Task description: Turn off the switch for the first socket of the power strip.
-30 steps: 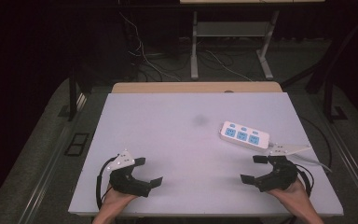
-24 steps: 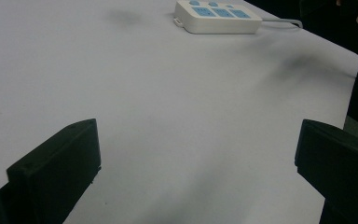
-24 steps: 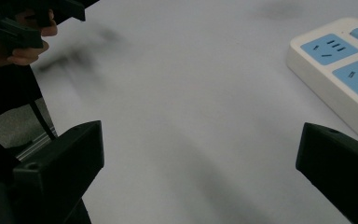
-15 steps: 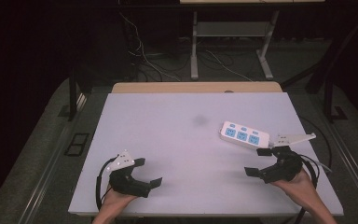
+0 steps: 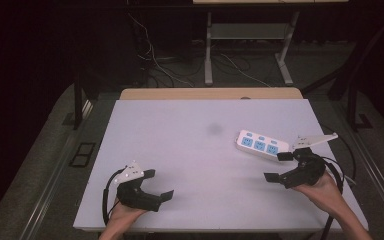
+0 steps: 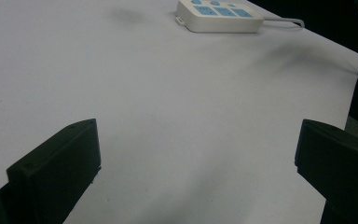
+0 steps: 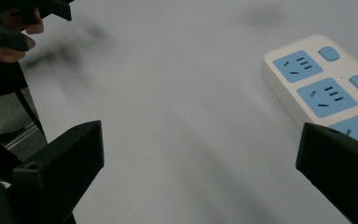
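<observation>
One white plastic power strip [image 5: 259, 145] with three blue sockets lies on one white rectangular desk [image 5: 190, 150]; two black tongs, left [image 5: 158, 185] and right [image 5: 278, 167].

A white power strip [image 5: 259, 145] lies flat on the pale table [image 5: 190, 150], in the right half, near the right edge and about midway between the far and near edges. It is a long, slim block with rounded corners, set at a slant: its left end points toward the far edge, its right end toward the near right corner. Its top face shows three light blue socket panels in a row, each with a small blue button beside it. A thin white cable leaves its right end. In the right gripper view, the strip [image 7: 321, 93] sits face up with its sockets unused.
</observation>
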